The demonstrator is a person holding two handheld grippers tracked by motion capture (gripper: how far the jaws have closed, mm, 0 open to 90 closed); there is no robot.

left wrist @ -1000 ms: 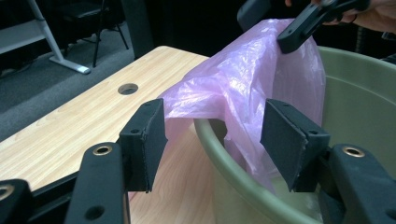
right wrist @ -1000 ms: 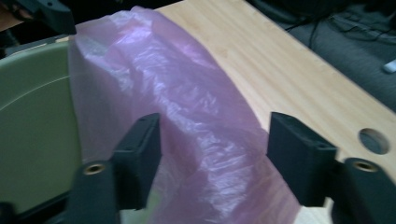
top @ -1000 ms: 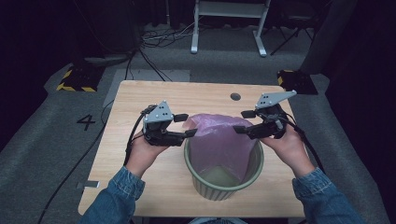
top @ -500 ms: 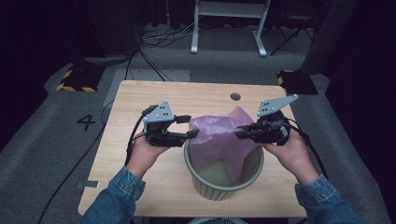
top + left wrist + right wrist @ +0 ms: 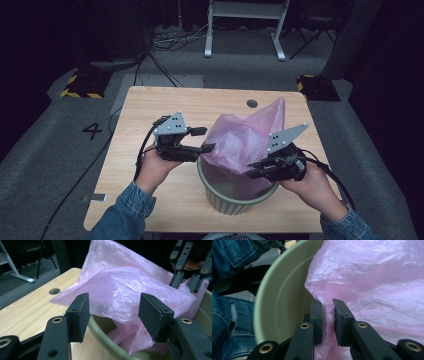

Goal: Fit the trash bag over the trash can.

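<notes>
Right hand-held gripper [image 5: 327, 305] lowered | pinches pink bag [image 5: 374, 277] | bin [image 5: 279, 297]

The bin's [image 5: 235, 197] mouth is largely blocked by the pink bag [image 5: 245, 137] billowing between the two pairs of fingers. Bare surface [image 5: 150, 105] is left open outside and beyond the left fingers [image 5: 80, 315].

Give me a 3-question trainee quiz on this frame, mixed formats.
1. True or false: the left hand-held gripper is clamped on the pink bag.
2. The right hand-held gripper pinches: A) the bin rim B) the pink bag C) a cable
3. Fill in: the bag's lower part sits inside the green ____.

Key: 1 false, its jaws stand open astride the bin's rim, bag film between them. 2 B. 3 bin.
</notes>
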